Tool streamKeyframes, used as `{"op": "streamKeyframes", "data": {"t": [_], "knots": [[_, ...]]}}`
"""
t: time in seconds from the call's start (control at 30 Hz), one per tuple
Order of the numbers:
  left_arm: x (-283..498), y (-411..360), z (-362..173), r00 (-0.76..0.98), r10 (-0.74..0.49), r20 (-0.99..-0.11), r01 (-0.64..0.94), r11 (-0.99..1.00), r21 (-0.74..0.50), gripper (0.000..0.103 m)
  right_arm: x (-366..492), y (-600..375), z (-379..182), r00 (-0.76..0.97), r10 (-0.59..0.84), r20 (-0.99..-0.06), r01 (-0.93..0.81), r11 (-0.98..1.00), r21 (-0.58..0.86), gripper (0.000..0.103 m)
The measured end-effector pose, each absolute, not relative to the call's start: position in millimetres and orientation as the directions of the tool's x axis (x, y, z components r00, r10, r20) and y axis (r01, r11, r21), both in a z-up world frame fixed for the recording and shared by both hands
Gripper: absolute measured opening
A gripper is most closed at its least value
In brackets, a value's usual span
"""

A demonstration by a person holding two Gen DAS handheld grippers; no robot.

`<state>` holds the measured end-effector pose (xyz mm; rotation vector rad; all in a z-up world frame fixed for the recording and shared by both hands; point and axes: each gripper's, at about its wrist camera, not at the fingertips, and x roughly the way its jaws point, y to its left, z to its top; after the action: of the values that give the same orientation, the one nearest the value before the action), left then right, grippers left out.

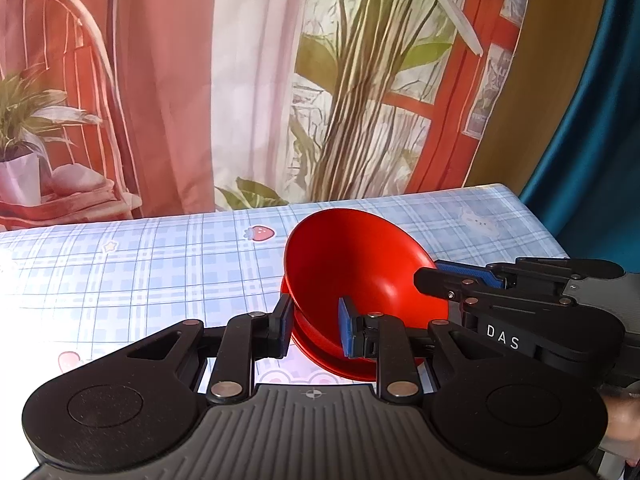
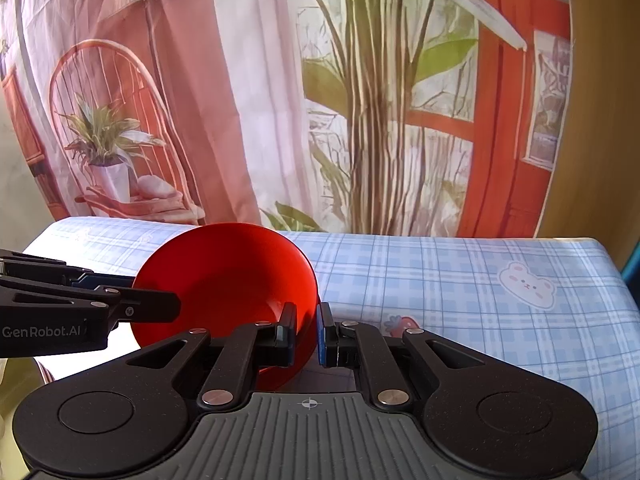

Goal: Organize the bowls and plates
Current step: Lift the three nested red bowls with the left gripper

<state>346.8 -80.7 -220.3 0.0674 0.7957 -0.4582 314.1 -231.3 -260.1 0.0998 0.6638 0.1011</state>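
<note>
A red bowl (image 1: 352, 264) is tilted over the table, its opening turned towards the left wrist camera. My left gripper (image 1: 315, 328) is shut on its near rim, with one blue pad inside the bowl and one outside. A second red rim (image 1: 360, 374) shows just beneath the bowl; I cannot tell whether it is a plate or another bowl. My right gripper (image 1: 430, 276) comes in from the right and clamps the bowl's right edge. In the right wrist view the bowl (image 2: 232, 276) sits between the right gripper's (image 2: 306, 332) fingers, and the left gripper (image 2: 140, 290) holds its far-left rim.
The table carries a blue plaid cloth (image 1: 140, 264) printed with strawberries and a bear (image 2: 528, 284). A hanging backdrop (image 2: 320, 100) printed with a chair, plants and a red window stands right behind the far edge. The table's right edge (image 1: 536, 220) drops off near a blue curtain.
</note>
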Motion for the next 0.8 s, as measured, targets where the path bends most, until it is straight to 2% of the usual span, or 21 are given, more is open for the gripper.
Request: {"op": "streamKeyframes", "data": {"t": [0.27, 0.33, 0.43, 0.8], "knots": [[348, -83, -224, 0.611, -0.342, -0.714, 0.418, 0.905, -0.076, 0.026, 313, -230, -262, 0.789, 0.112, -0.604, -0.063, 0.993, 0.102, 0.010], [349, -82, -225, 0.609, -0.340, -0.716, 0.416, 0.906, -0.077, 0.026, 314, -231, -263, 0.784, 0.107, -0.612, -0.056, 0.993, 0.102, 0.015], [349, -82, -226, 0.603, -0.341, -0.721, 0.416, 0.906, -0.081, 0.026, 314, -232, -267, 0.778, 0.106, -0.619, -0.050, 0.993, 0.107, 0.016], [358, -77, -233, 0.559, -0.361, -0.746, 0.387, 0.910, -0.150, 0.026, 314, -229, -274, 0.767, 0.136, -0.627, -0.051, 0.987, 0.153, 0.018]]}}
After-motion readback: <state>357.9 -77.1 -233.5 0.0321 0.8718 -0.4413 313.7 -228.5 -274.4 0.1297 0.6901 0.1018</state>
